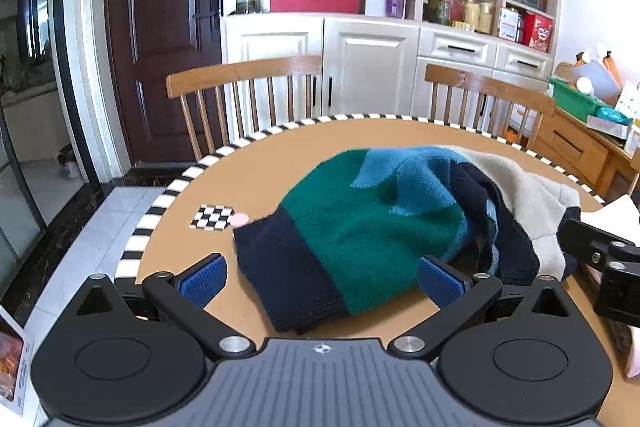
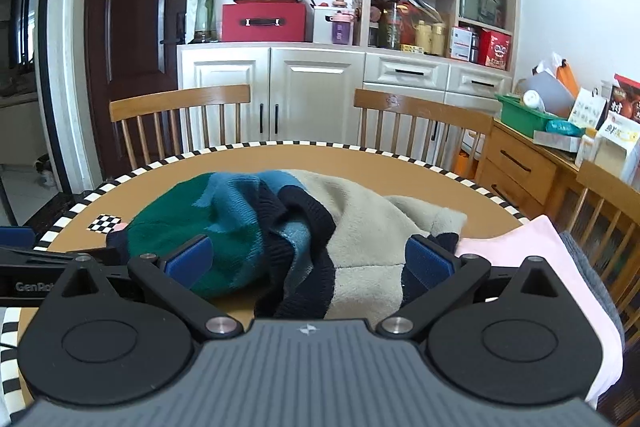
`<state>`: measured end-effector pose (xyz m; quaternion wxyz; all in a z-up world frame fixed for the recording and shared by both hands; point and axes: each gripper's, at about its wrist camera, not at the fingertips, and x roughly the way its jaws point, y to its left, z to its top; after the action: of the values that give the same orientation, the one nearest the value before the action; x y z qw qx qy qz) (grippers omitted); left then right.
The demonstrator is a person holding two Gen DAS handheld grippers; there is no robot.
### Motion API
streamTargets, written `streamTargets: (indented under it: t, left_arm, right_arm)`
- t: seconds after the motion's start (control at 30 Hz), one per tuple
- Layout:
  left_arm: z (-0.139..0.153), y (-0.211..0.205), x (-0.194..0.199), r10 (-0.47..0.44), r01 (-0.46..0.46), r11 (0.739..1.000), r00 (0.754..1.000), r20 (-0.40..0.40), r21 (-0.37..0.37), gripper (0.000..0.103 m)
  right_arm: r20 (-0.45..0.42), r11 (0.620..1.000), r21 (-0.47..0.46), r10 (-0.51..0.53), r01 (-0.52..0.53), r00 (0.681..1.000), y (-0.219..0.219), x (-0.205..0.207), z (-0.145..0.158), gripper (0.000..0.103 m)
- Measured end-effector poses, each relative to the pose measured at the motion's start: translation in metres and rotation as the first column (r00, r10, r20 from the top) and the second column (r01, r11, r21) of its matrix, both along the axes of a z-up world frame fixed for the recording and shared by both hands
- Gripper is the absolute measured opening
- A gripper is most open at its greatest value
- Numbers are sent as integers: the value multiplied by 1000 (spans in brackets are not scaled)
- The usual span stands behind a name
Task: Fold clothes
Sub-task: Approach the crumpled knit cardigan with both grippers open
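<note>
A knitted sweater (image 1: 372, 227) in green, blue, navy and beige blocks lies bunched on the round wooden table (image 1: 248, 171). My left gripper (image 1: 322, 277) is open just above the table, its blue pads on either side of the sweater's navy and green near edge. In the right wrist view the same sweater (image 2: 280, 227) lies in front of my right gripper (image 2: 308, 259), which is open over its navy and beige folds. Neither gripper holds cloth. The right gripper's body (image 1: 608, 267) shows at the right edge of the left wrist view.
A checkered marker (image 1: 212, 217) and a small pink object (image 1: 240, 219) lie left of the sweater. Folded pink and grey clothes (image 2: 560, 267) are stacked at the table's right. Two wooden chairs (image 2: 180, 115) stand behind the table, with white cabinets beyond. A wooden sideboard (image 2: 532, 167) stands at right.
</note>
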<state>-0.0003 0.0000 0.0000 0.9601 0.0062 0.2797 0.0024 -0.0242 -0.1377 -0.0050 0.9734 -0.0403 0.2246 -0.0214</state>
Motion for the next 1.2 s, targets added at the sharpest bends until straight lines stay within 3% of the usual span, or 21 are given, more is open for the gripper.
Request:
streamTargets:
  t: [0.17, 0.2, 0.27, 0.67, 1.2]
  left_arm:
    - [1, 0, -6, 8, -8, 1000, 1000, -16, -8, 103]
    - [1, 0, -7, 10, -10, 1000, 1000, -20, -9, 103]
    - [1, 0, -10, 13, -13, 1000, 1000, -26, -12, 103]
    - [5, -1, -21, 26, -26, 1000, 999, -37, -12, 103]
    - [8, 2, -31, 34, -35, 999, 999, -36, -17, 103]
  right_arm:
    - [4, 998, 50, -35, 35, 999, 2, 9, 0, 103]
    - [43, 999, 46, -24, 22, 999, 0, 0, 0, 103]
    - [32, 995, 98, -24, 21, 999, -9, -3, 1, 103]
    - [4, 992, 121, 40, -40, 999, -7, -12, 7, 103]
    - [3, 990, 134, 45, -45, 999, -7, -17, 9, 103]
